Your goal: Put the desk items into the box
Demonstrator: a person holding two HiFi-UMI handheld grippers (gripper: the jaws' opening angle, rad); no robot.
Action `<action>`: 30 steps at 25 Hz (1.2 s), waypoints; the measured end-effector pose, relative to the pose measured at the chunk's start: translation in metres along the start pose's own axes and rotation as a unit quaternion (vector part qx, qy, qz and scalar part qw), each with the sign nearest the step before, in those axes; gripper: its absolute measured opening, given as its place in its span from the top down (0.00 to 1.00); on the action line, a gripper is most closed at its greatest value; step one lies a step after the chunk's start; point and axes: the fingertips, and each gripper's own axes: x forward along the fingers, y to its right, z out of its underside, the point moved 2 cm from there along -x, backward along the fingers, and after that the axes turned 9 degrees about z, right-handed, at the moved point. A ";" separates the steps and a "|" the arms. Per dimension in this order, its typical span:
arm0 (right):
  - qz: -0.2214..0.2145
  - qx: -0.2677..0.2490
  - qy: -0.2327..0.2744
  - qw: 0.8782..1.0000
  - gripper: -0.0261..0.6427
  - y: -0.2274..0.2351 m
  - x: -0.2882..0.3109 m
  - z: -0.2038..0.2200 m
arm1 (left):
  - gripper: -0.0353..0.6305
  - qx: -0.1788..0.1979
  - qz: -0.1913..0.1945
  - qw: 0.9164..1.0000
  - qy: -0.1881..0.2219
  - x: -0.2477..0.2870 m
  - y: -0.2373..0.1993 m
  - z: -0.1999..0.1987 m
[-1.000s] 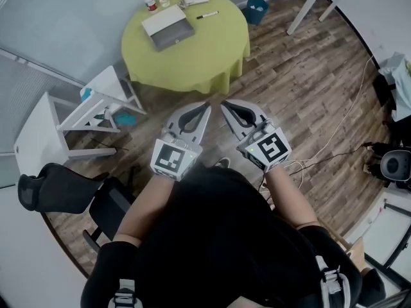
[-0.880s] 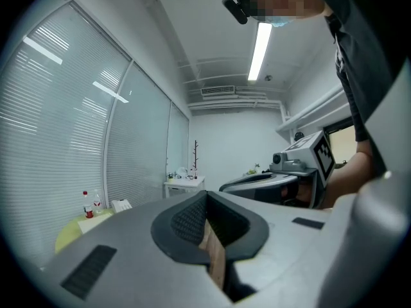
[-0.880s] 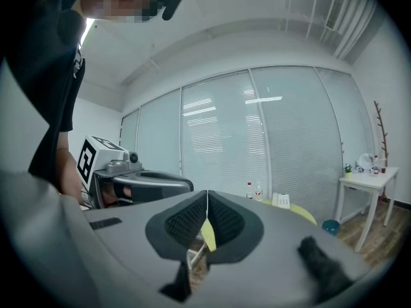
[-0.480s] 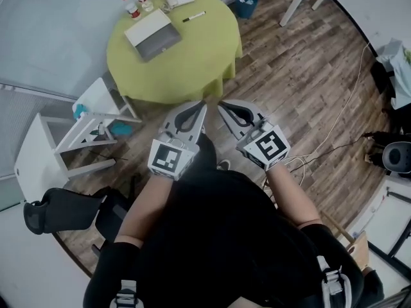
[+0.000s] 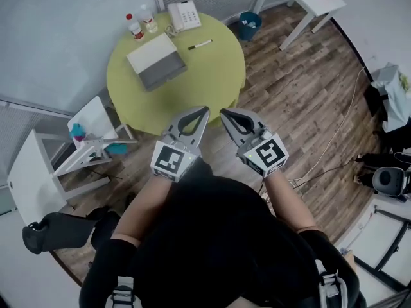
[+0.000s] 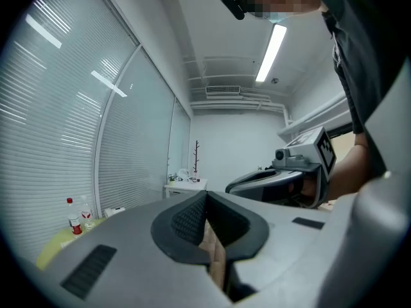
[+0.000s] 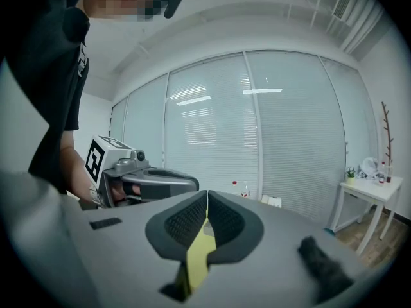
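Desk items and the box all rest on the table, none of them in a gripper. The left gripper (image 5: 203, 111) has its grey jaws pressed together at the tips with nothing between them. The right gripper (image 5: 223, 112) is the same, jaws together and empty. Both are held side by side in front of the person's body, tips pointing at the near edge of a round table under a yellow-green cloth (image 5: 215, 85).

Left of the tabletop's centre lies a flat white-and-grey box (image 5: 156, 61); whether it is open cannot be told. Just to its right lies a thin black-and-white marker pen (image 5: 200, 44). At the far edge sits a white desk telephone (image 5: 184, 15). At the far left edge stand a small red-capped bottle (image 5: 134, 26) and a clear plastic bottle (image 5: 149, 21), both upright and close together. All are well apart from the grippers.

Risks, as a judgement: the round marker could roll off the edge if a jaw nudges it sideways. The bottles could topple if one is clipped while the other is gripped. The telephone's handset may slip off if the base is lifted unevenly.
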 end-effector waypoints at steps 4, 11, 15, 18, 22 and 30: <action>-0.001 -0.009 -0.006 1.000 0.93 0.013 0.037 -0.008 | 0.94 -0.006 0.001 1.000 0.001 0.008 -0.039 -0.003; -0.013 -0.026 -0.018 0.999 0.93 0.033 0.077 -0.013 | 0.94 -0.046 -0.002 0.999 0.020 0.023 -0.083 -0.005; -0.023 -0.020 -0.014 0.999 0.93 0.053 0.092 -0.012 | 0.94 -0.048 -0.019 0.999 0.017 0.038 -0.102 -0.002; -0.038 -0.019 -0.014 0.999 0.93 0.076 0.102 -0.008 | 0.94 -0.049 -0.038 0.998 0.012 0.055 -0.114 -0.001; -0.062 -0.019 -0.016 0.998 0.93 0.119 0.116 -0.006 | 0.94 -0.046 -0.073 0.996 0.006 0.088 -0.129 -0.002; -0.158 -0.023 -0.009 0.987 0.93 0.203 0.137 -0.010 | 0.94 -0.047 -0.158 0.986 -0.012 0.164 -0.145 -0.011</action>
